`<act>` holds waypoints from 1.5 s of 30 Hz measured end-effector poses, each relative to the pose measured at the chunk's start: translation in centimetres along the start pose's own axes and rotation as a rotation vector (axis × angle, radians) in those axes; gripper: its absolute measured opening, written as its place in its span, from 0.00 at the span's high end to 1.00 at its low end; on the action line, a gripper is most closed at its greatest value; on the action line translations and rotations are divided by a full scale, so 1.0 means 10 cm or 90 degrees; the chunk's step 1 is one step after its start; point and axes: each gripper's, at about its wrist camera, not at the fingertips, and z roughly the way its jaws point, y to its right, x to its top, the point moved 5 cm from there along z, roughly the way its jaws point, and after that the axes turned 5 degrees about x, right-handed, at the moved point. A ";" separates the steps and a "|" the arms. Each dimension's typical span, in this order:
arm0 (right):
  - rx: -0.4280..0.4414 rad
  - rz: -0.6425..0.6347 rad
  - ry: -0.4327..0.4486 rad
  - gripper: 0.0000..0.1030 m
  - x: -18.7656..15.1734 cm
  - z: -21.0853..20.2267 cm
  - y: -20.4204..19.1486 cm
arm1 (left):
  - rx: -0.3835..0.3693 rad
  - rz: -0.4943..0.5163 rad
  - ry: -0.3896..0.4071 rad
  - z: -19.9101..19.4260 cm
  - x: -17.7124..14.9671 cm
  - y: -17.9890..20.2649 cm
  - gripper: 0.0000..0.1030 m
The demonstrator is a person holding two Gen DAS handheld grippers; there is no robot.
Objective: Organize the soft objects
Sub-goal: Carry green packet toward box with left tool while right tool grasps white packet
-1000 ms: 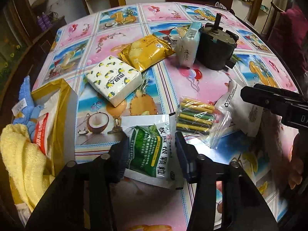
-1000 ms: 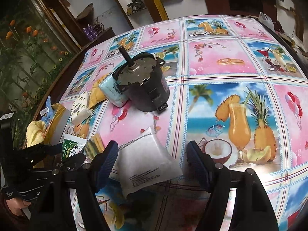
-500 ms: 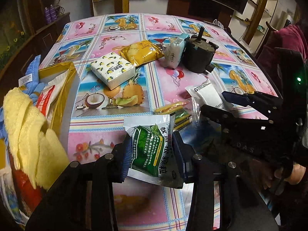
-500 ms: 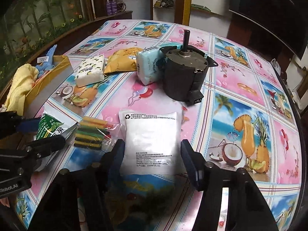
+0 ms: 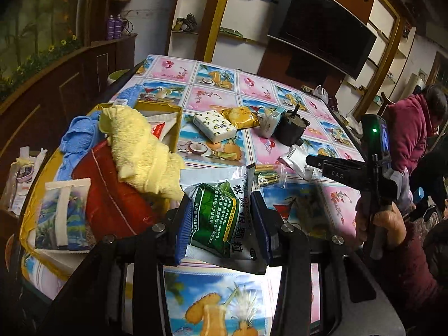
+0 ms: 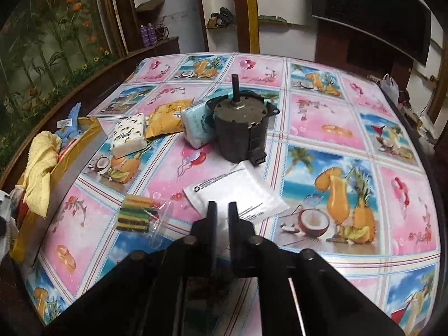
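The green sachet [image 5: 221, 221] carries large white Chinese characters reading 板蓝根颗粒 down its front, with smaller print beside them too fine to read. Right of the sachet, the right gripper [image 5: 322, 162] bears the letters "DAS" on its black bar. Beyond the sachet, the white pouch [image 6: 238, 193] shows a recycling symbol and unreadable lines of print.

Room and hard clutter around the work area

A dark motor [image 6: 240, 128] with an upright shaft stands on the fruit-print tablecloth [image 6: 330, 128]. A black television [image 5: 322, 25] hangs on the wall beside shelving, two purple bottles [image 6: 148, 35] sit on a wooden sideboard, and a person in a magenta jacket [image 5: 411, 131] stands at the far right.
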 end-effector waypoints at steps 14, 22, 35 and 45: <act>-0.077 0.058 -0.125 0.37 0.07 0.50 0.02 | 0.004 -0.025 0.045 -0.30 -0.17 -0.39 0.62; -0.008 0.099 -0.101 0.52 -0.04 0.24 -0.02 | 0.019 -0.084 0.056 -0.36 -0.25 -0.83 0.62; 0.163 0.030 -0.035 0.52 0.41 -0.30 -1.23 | 0.075 -0.150 0.034 -0.27 -0.35 -1.40 0.61; 0.398 -0.022 -0.147 0.52 0.51 0.03 -2.76 | 0.042 -0.209 0.040 -0.08 -0.32 -1.64 0.43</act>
